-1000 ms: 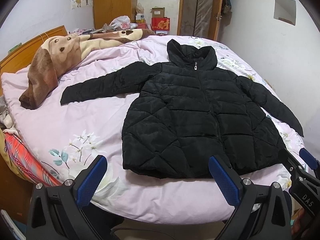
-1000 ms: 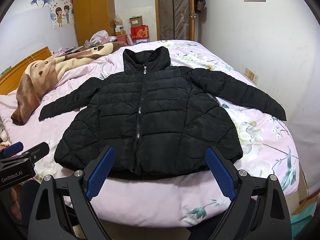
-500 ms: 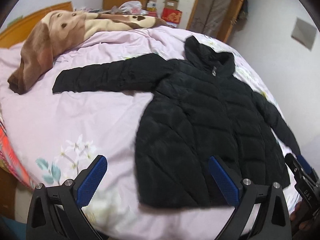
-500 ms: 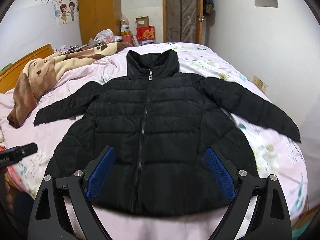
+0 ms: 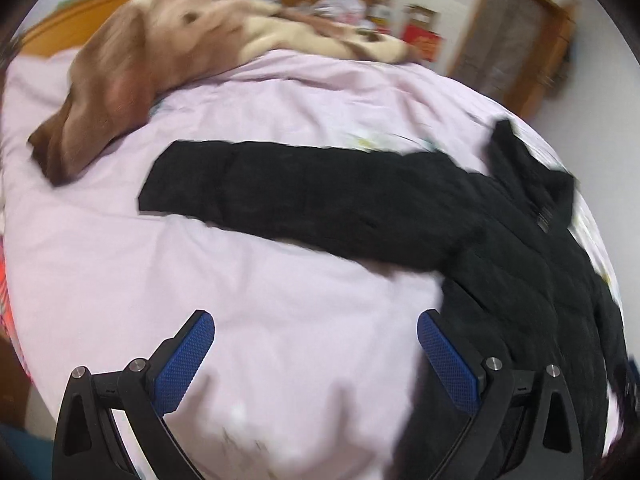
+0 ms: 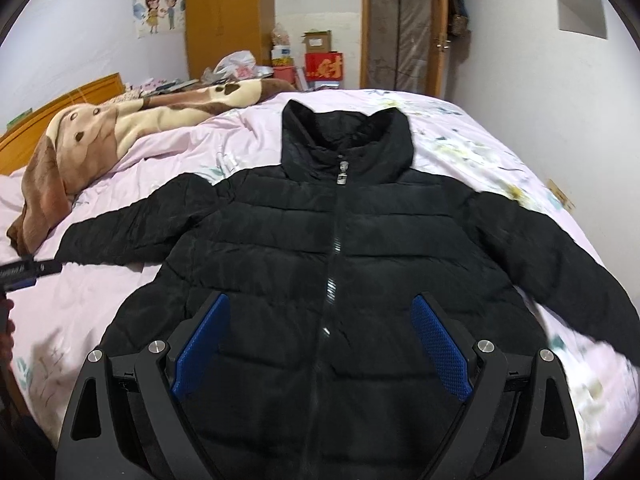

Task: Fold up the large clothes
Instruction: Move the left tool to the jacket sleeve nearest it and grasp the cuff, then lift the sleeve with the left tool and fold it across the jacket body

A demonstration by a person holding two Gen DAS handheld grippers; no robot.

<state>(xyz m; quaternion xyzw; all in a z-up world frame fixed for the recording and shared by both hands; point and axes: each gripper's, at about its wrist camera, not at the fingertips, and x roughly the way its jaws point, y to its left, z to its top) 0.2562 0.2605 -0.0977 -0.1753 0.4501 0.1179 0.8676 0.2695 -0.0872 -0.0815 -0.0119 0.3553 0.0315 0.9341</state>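
Note:
A black quilted puffer jacket (image 6: 340, 264) lies flat, zipped, on the pink bed, collar away from me and both sleeves spread out. My right gripper (image 6: 320, 344) is open and empty, hovering over the jacket's lower front. My left gripper (image 5: 316, 356) is open and empty over the bare pink sheet, just short of the jacket's left sleeve (image 5: 296, 196); the jacket body is to its right. The left gripper also shows at the left edge of the right wrist view (image 6: 24, 274). The left view is blurred.
A brown and cream blanket (image 6: 100, 140) is bunched along the bed's far left by the wooden headboard (image 6: 60, 104). The pink floral sheet (image 5: 280, 112) covers the bed. A wardrobe (image 6: 228, 16), boxes and a door (image 6: 404, 28) stand behind. A white wall runs along the right.
Both grippers moved forward over the bed. The left one swung left toward the left sleeve. The right one closed in over the jacket's lower front. Both stayed open.

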